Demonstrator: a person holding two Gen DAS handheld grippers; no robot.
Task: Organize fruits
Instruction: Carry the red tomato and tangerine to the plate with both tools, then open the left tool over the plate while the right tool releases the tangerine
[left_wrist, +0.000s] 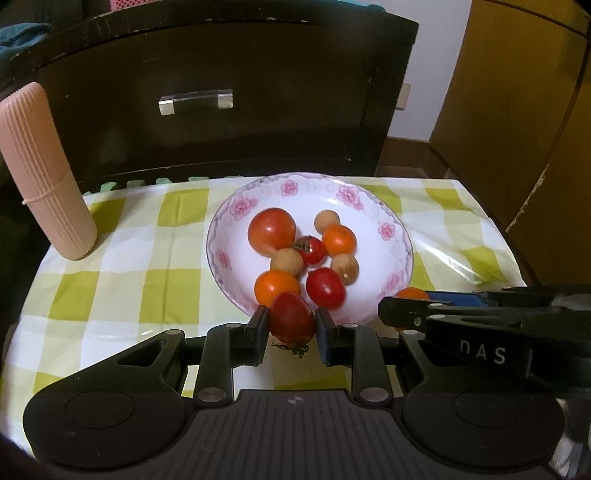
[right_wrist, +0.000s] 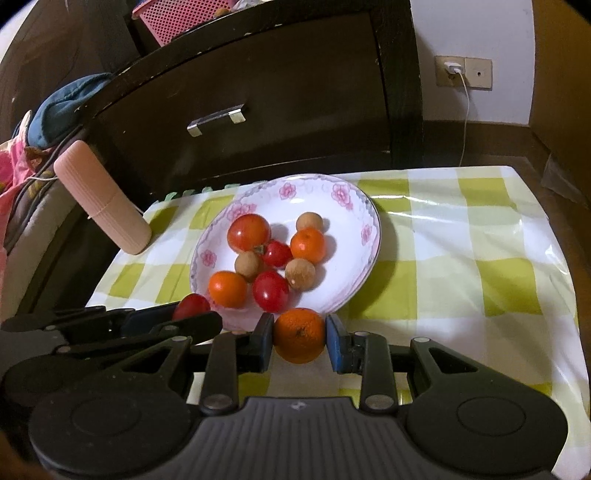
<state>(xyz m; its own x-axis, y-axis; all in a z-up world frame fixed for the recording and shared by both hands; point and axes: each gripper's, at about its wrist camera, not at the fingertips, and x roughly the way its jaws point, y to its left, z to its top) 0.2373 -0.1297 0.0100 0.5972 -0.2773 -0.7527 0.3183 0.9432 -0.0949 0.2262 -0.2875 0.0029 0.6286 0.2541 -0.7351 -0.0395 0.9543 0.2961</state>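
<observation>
Between the left gripper's (left_wrist: 291, 330) black pads sits a dark red, egg-shaped tomato (left_wrist: 292, 318), pinched on both sides, its green stalk hanging below, at the near rim of the plate. Just to its right, the right gripper (right_wrist: 300, 336) is clamped the same way on a small round orange (right_wrist: 300, 334) with a dimpled, matt skin; one pad is black, the other blue. From the left wrist view only a sliver of that orange shows behind the right gripper's arm.

Beyond both sets of fingers stands a shallow white plate (left_wrist: 391, 236), glossy, with a ring of pink flowers and a thin grey scroll around its rim. It holds eight fruits in a loose cluster: a large smooth tomato (left_wrist: 272, 230) at the far left, a small one with a green stalk (left_wrist: 311, 250) in the middle, and a glossy oval one (left_wrist: 325, 288) nearest the grippers; two little oranges, one toward the right (left_wrist: 339, 240) and one at the near left (left_wrist: 277, 286); and three dull tan, rough-skinned balls that look like longans, one at the far side (left_wrist: 327, 220), one mid-left (left_wrist: 287, 261), one mid-right (left_wrist: 345, 268).

The plate rests on a table cloth (left_wrist: 110, 280) of green and white checks under a shiny clear film. A ribbed, pale pink cylinder (left_wrist: 44, 173) stands at the far left corner, in front of a dark wooden drawer with a metal handle (left_wrist: 195, 100)
</observation>
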